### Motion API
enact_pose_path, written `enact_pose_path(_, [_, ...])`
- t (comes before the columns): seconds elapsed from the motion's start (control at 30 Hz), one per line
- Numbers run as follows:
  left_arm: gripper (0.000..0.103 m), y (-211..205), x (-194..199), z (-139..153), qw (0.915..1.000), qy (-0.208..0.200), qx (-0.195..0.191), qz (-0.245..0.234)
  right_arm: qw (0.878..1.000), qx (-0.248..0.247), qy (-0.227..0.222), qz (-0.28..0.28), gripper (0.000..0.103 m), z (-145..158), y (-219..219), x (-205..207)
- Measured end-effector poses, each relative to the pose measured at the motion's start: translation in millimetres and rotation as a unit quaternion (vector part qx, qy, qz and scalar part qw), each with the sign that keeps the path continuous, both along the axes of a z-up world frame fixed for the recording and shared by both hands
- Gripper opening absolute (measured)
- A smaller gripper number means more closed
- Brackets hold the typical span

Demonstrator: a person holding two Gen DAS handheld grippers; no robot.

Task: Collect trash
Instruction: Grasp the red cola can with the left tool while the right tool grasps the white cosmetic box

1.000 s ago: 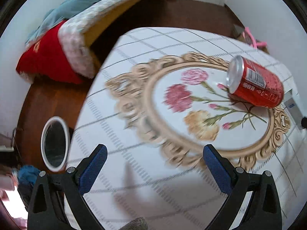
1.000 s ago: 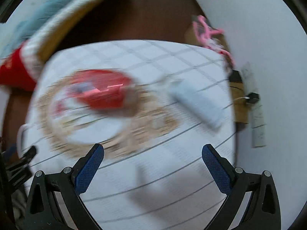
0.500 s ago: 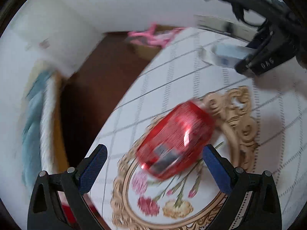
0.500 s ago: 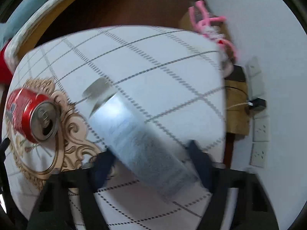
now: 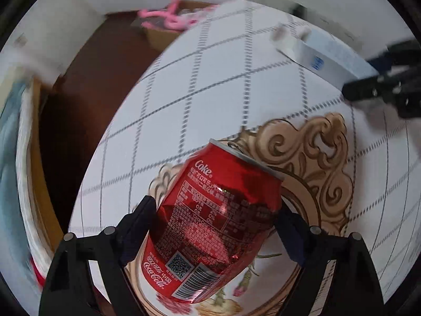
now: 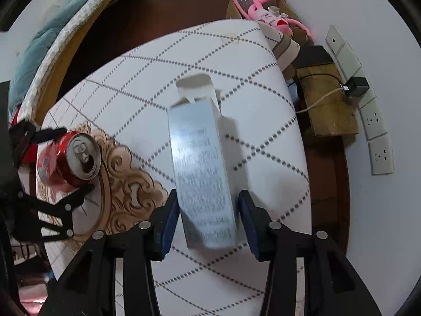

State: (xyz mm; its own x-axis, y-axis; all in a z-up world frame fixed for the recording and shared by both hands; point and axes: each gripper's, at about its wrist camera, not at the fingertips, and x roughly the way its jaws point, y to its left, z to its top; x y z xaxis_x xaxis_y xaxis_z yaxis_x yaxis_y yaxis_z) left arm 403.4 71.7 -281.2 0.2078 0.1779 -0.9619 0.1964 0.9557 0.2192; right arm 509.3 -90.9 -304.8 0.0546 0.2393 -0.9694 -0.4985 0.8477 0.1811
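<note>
White checked worktop [image 6: 263, 121] with a gold floral medallion, and both pieces of trash lie on it: the can [image 5: 210, 223] on its side at left, the opened carton [image 6: 202, 173] to its right. Left gripper [image 5: 214, 226] has its jaws clamped on the dented can. Right gripper [image 6: 209, 216] straddles the carton, jaws narrowed but seemingly a sliver clear. Grasping step, I'd say; next, squeeze the carton and lift both.
</note>
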Motion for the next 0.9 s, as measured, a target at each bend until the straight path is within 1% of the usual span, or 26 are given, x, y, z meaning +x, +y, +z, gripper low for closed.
enact_pose_path(0.03, [0.086,0.8,-2.6,0.5,0.9998,-0.001,-0.001,0.020,1.000,-0.001,-0.007,-0.002,0.048,2.1,1.0,0.2])
enact_pose_path(0.07, [0.086,4.0,-6.1,-1.5,0.9977,0.009,0.004,0.067,1.000,-0.002,-0.013,-0.001,0.048,2.2,4.1,1.6])
enact_pose_path(0.1, [0.086,9.3,-9.2,-5.5,0.9931,0.030,0.004,0.113,1.000,-0.006,-0.021,-0.001,0.048,2.5,8.1,3.0])
enact_pose_path(0.13, [0.086,16.8,-14.8,-8.4,0.9843,0.049,-0.013,0.169,1.000,-0.007,-0.027,-0.002,0.048,2.4,11.2,5.1])
enact_pose_path(0.17, [0.086,20.6,-21.1,-3.7,0.9785,0.034,-0.036,0.200,1.000,-0.009,-0.030,-0.003,0.048,1.7,13.7,6.4])
enact_pose_path(0.2, [0.086,22.6,-26.7,-3.3,0.9732,0.034,-0.053,0.221,0.999,-0.013,-0.033,-0.004,0.048,1.3,14.6,6.1])
enact_pose_path(0.23, [0.086,23.7,-30.5,-2.9,0.9700,0.032,-0.060,0.233,0.999,-0.016,-0.034,-0.004,0.042,1.4,15.2,5.0])
enact_pose_path(0.3, [0.086,20.5,-38.0,0.1,0.9681,0.011,-0.073,0.240,0.999,-0.017,-0.030,0.002,0.041,1.4,16.7,1.1])
enact_pose_path(0.37, [0.087,14.2,-41.4,1.7,0.9702,-0.003,-0.073,0.231,1.000,-0.019,-0.012,0.014,0.040,2.1,17.9,-12.4])
enact_pose_path(0.47, [0.088,6.4,-49.1,-6.1,0.9727,0.004,-0.074,0.220,0.999,-0.024,0.004,0.036,0.040,3.3,20.3,-42.0])
enact_pose_path(0.5, [0.090,5.4,-49.8,-7.7,0.9726,0.001,-0.073,0.221,0.999,-0.024,0.009,0.039,0.040,2.8,20.5,-51.6])
enact_pose_path(0.53, [0.090,5.1,-52.1,-7.2,0.9716,-0.010,-0.079,0.223,0.999,-0.022,0.010,0.041,0.040,2.3,20.6,-59.2])
enact_pose_path(0.6, [0.087,3.7,-57.4,-6.7,0.9672,-0.021,-0.098,0.233,0.999,-0.026,-0.002,0.038,0.041,1.9,22.3,-68.8])
enact_pose_path(0.63, [0.078,3.6,-64.9,-4.8,0.9651,-0.028,-0.102,0.240,0.999,-0.030,-0.011,0.035,0.042,2.3,23.0,-71.7])
enact_pose_path(0.67, [0.078,0.4,-67.1,-3.1,0.9642,-0.034,-0.099,0.244,0.999,-0.034,-0.019,0.032,0.042,2.7,23.9,-74.7])
enact_pose_path(0.73, [0.078,-7.9,-70.2,-2.1,0.9659,-0.041,-0.077,0.243,0.998,-0.048,-0.041,0.029,0.043,3.0,27.7,-80.9])
enact_pose_path(0.77, [0.078,-13.6,-74.2,-0.2,0.9649,-0.045,-0.070,0.249,0.997,-0.054,-0.051,0.029,0.043,2.9,29.7,-84.5])
enact_pose_path(0.83, [0.078,-15.4,-85.7,5.7,0.9610,-0.058,-0.059,0.264,0.995,-0.064,-0.066,0.030,0.042,1.2,30.6,-86.7])
enact_pose_path(0.9, [0.078,-23.9,-102.6,18.7,0.9538,-0.082,-0.046,0.285,0.994,-0.070,-0.079,0.030,0.037,1.6,31.5,-92.3])
